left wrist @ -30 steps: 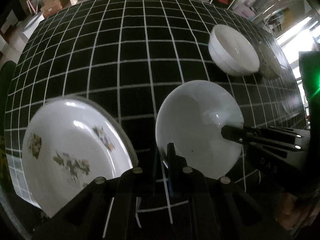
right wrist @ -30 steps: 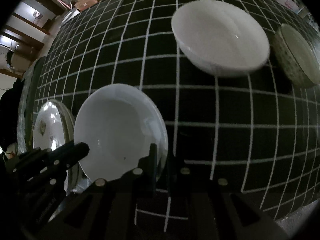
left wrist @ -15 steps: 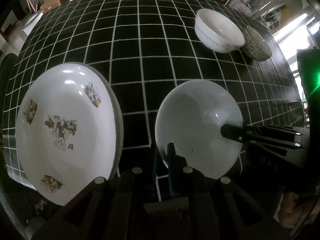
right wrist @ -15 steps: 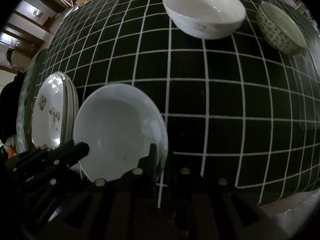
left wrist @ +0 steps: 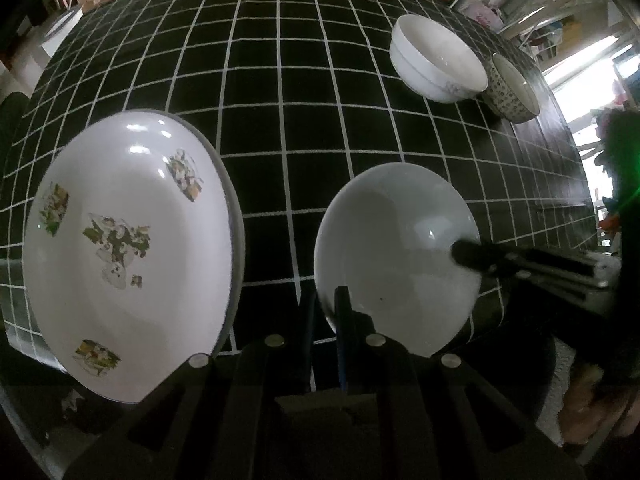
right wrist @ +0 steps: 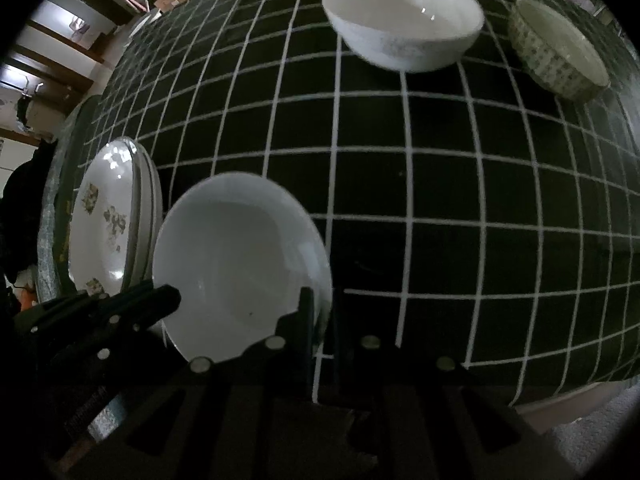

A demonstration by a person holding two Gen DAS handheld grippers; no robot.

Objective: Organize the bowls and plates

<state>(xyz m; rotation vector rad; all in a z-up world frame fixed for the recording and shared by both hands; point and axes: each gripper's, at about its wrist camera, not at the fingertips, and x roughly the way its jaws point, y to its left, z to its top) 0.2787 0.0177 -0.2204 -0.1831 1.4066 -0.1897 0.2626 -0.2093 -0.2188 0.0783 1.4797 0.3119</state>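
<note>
A plain white plate (left wrist: pixel 392 248) (right wrist: pixel 236 264) hangs over the near edge of the black checked tablecloth (left wrist: pixel 280 80), gripped from both sides. My left gripper (left wrist: pixel 325 308) is shut on its left rim, and it also shows in the right wrist view (right wrist: pixel 170 300). On the opposite rim my right gripper (right wrist: pixel 320 312) is shut, reaching in from the right in the left wrist view (left wrist: pixel 460 254). A stack of flowered plates (left wrist: pixel 128 248) (right wrist: pixel 104 220) lies just left of the held plate.
A deep white bowl (left wrist: pixel 436 60) (right wrist: pixel 404 28) and a patterned bowl (left wrist: pixel 512 88) (right wrist: pixel 556 52) stand side by side at the far right of the table. Boxes and shelves line the room beyond. The table's front edge (right wrist: pixel 560 392) is close below.
Both grippers carried the white plate toward the near edge and the flowered stack, which has grown in view. The two bowls have receded. Both grips stayed shut.
</note>
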